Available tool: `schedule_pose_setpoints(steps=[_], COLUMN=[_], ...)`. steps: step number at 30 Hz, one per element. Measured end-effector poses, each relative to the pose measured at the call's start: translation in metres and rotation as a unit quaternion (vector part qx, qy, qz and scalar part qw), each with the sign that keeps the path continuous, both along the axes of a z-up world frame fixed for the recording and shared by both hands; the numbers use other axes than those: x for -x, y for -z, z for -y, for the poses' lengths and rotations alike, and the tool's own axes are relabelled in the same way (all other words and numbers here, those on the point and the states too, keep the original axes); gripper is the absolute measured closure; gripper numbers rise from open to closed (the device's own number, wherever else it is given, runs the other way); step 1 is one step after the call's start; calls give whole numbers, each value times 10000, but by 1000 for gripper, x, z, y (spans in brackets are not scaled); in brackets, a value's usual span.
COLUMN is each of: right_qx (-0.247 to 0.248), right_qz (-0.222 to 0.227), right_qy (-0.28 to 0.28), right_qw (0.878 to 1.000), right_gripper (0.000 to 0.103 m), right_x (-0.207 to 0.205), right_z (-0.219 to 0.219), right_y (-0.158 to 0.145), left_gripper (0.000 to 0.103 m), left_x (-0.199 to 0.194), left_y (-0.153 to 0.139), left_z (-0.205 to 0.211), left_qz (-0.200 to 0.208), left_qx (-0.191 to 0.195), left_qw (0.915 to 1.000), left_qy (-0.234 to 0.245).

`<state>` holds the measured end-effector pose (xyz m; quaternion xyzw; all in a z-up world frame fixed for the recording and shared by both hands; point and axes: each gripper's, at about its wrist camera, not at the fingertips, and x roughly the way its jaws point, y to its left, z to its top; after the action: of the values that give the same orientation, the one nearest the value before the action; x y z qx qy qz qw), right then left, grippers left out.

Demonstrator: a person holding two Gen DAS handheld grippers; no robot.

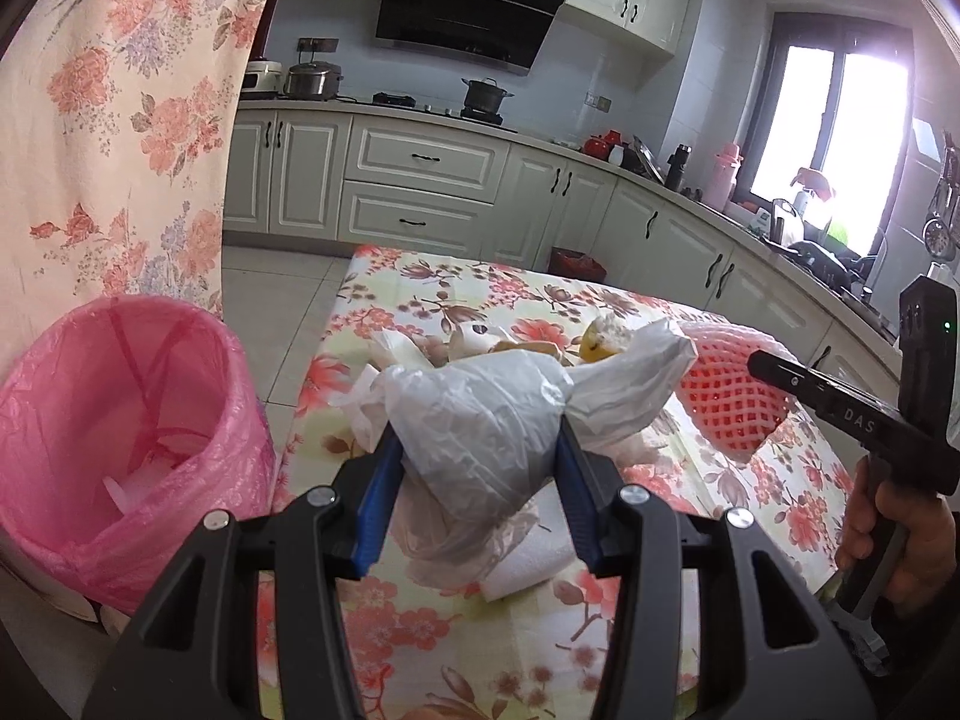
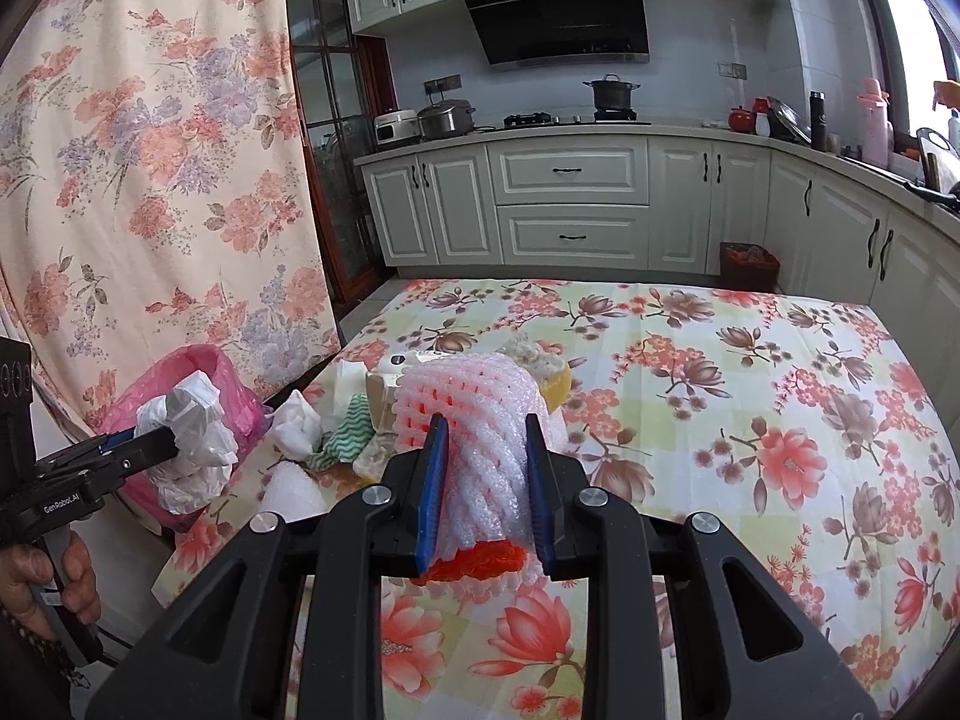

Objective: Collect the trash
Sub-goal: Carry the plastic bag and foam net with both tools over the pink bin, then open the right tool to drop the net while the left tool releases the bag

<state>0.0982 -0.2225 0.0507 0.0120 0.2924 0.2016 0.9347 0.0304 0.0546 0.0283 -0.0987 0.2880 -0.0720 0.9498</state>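
My left gripper (image 1: 477, 450) is shut on a crumpled white plastic bag (image 1: 480, 414), held above the table's left edge; it also shows in the right wrist view (image 2: 192, 450). My right gripper (image 2: 486, 450) is shut on a pink foam fruit net (image 2: 480, 420), which shows in the left wrist view (image 1: 726, 396) too. A bin lined with a pink bag (image 1: 120, 420) stands on the floor left of the table, with some white trash inside. A pile of trash (image 2: 360, 414) lies on the table: tissues, a green-striped cloth, a carton, yellow fruit peel (image 1: 600, 342).
The table has a floral cloth (image 2: 750, 420). A floral curtain (image 2: 150, 180) hangs at the left behind the bin. Kitchen cabinets and a counter with pots run along the back and right. A small dark bin (image 2: 750, 264) stands on the floor beyond the table.
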Motion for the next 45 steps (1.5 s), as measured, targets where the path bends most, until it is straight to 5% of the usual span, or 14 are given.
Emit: schedule_pose_setpoints(steps=[12, 22, 45], right_qx=[20, -65, -59], right_qz=[169, 109, -244], right_qy=[-603, -1403, -2755], right_qw=[9980, 9900, 9610], right_gripper=[78, 78, 77], right_x=[-8, -19, -35], right_z=[-57, -138, -315], right_y=[-21, -36, -31], left_gripper=[55, 52, 51], left_x=[22, 36, 43], left_y=[-27, -43, -37], left_z=[-64, -121, -199], left_qz=[243, 212, 37], left_qx=[-132, -469, -635], left_qw=[9940, 9744, 9571], left_qy=[-1059, -2188, -2828])
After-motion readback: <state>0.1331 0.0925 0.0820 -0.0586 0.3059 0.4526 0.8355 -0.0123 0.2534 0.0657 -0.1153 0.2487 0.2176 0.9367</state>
